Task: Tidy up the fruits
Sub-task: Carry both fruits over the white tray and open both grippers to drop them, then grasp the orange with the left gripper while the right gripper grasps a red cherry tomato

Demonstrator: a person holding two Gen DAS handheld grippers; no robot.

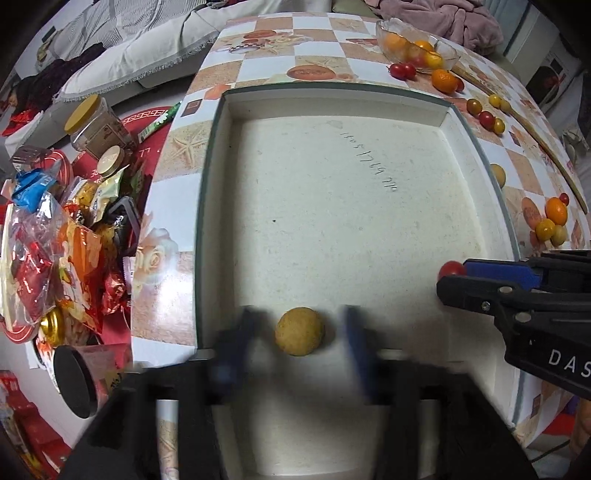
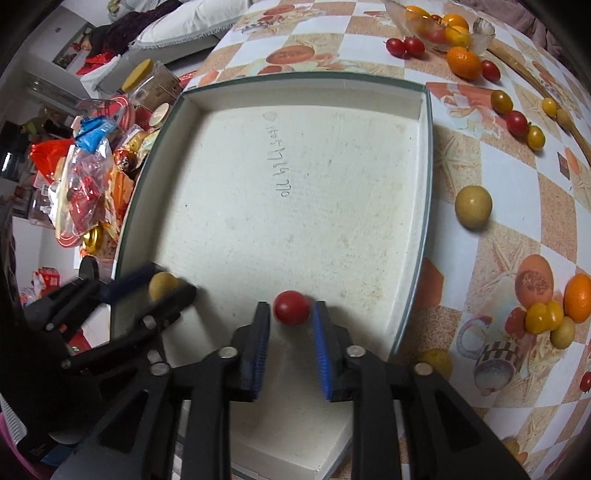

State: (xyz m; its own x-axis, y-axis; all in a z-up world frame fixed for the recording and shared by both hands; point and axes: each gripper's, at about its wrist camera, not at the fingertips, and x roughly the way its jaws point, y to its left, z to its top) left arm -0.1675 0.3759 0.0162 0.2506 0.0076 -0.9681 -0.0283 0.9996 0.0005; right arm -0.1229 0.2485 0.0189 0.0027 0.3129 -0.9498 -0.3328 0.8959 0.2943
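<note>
Between each gripper's spread jaws 1 fruit lies freed in the white tray (image 2: pixel 421 192): the left gripper (image 1: pixel 297 332) straddles the tan fruit (image 1: pixel 299 331), the right gripper (image 2: pixel 290 314) the red tomato (image 2: pixel 291 307), so lift straight up without nudging either.

red tomato (image 2: pixel 291 307) between parted right gripper (image 2: pixel 291 314), tray (image 2: pixel 295 83)

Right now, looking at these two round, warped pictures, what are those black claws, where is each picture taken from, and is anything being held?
No robot here: a person carries hand-held tongs, each with a wide-angle camera looking along its fingers. One picture comes from the left tongs, the other from the right tongs. Both hang over a shallow white tray on a checked tablecloth. A yellow-brown fruit lies between the left fingers, a red tomato between the right; gaps show, so neither is gripped. More tomatoes and oranges lie scattered, some in a glass bowl.
</note>
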